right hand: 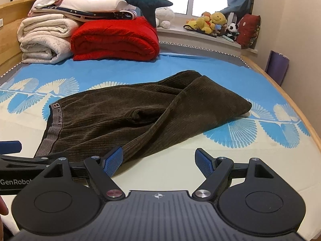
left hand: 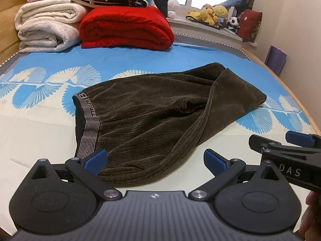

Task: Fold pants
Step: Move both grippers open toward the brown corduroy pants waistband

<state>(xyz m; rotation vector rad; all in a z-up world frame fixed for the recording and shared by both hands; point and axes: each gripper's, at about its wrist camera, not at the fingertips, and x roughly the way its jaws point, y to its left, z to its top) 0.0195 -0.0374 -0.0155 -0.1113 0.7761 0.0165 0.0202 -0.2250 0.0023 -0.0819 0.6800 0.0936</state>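
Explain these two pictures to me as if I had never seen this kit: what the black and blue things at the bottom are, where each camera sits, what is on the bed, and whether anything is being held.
There is no robot here. A person holds a hand-held claw in each hand, and each claw carries a wide-angle camera looking forward along its two blue-padded fingers. One picture comes from the left claw, the other from the right claw; each also catches the other claw at its edge. Both claws are open and hold nothing. On the bed sheet lie dark brown corduroy pants, loosely folded over, with a striped waistband on the left. The near edge of the pants lies by the left finger of each claw. Farther back are a folded red blanket, folded white bedding and plush toys on the windowsill.
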